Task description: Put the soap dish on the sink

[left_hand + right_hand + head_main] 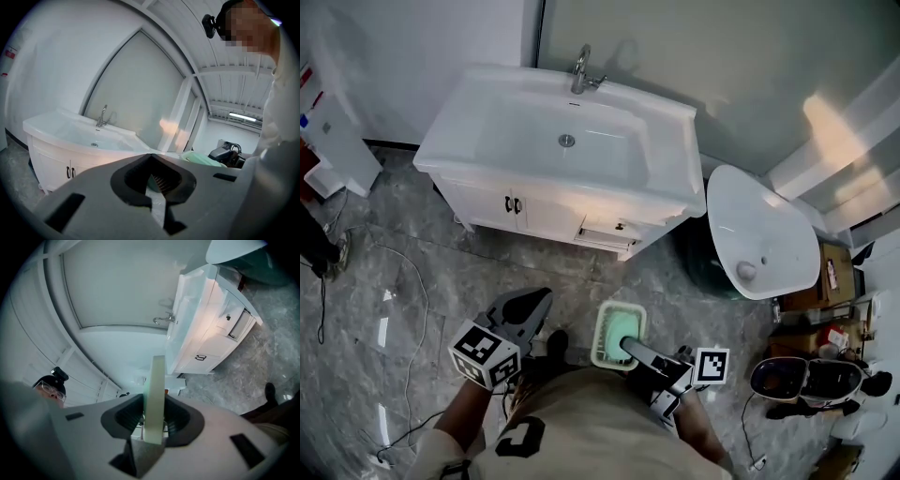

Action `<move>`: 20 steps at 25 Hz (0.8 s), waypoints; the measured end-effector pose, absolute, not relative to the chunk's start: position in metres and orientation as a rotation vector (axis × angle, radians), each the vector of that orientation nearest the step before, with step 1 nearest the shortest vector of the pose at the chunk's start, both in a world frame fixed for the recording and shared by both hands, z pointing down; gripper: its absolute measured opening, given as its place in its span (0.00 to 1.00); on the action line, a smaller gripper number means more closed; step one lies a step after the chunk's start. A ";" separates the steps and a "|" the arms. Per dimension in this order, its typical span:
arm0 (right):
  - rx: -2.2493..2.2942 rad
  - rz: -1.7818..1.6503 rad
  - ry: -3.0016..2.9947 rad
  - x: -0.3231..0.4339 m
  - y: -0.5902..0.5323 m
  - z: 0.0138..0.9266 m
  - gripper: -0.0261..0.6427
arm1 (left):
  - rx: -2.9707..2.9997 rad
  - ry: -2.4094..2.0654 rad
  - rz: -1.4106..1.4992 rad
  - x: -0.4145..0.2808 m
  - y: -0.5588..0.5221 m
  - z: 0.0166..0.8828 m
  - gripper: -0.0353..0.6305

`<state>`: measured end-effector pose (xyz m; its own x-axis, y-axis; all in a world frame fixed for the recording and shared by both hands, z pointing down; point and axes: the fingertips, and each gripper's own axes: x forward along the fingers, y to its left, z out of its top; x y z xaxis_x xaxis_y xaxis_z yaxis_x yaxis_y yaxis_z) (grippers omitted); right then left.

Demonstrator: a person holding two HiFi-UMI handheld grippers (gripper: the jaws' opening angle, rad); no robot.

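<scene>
My right gripper [628,352] pinches the green soap dish [614,330] by its near end, its long side pointing ahead at the sink [487,155], well apart in front, and my left gripper [536,302] is pressed together, empty.

The scene contained one sink [478,150] fitted with one faucet [582,70] and one drain [567,141], two cabinet door handles [517,206], one soap dish [617,333], one separate white basin [769,230], and two grippers, namely one left gripper [536,300] and one right gripper [628,349], each carrying one marker cube [485,354].
</scene>
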<state>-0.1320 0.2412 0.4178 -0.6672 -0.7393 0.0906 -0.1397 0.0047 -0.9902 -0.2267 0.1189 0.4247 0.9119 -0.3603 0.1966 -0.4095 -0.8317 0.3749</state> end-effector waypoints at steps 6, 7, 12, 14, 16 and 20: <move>-0.884 -1.788 1.871 -0.151 0.220 0.423 0.23 | 2.592 -0.608 0.150 -0.246 0.102 0.435 0.08; -0.880 -1.795 1.883 -0.153 0.218 0.423 0.23 | 2.582 -0.617 0.159 -0.249 0.102 0.439 0.08; -0.839 -1.826 1.911 -0.153 0.206 0.423 0.23 | 2.575 -0.673 0.205 -0.256 0.096 0.444 0.08; -0.809 -1.835 1.926 -0.152 0.201 0.424 0.23 | 2.601 -0.719 0.234 -0.258 0.090 0.441 0.08; -0.773 -1.849 1.940 -0.151 0.198 0.424 0.23 | 2.622 -0.779 0.285 -0.266 0.087 0.439 0.08; -0.718 -1.857 1.949 -0.140 0.191 0.424 0.23 | 2.652 -0.854 0.342 -0.273 0.079 0.433 0.08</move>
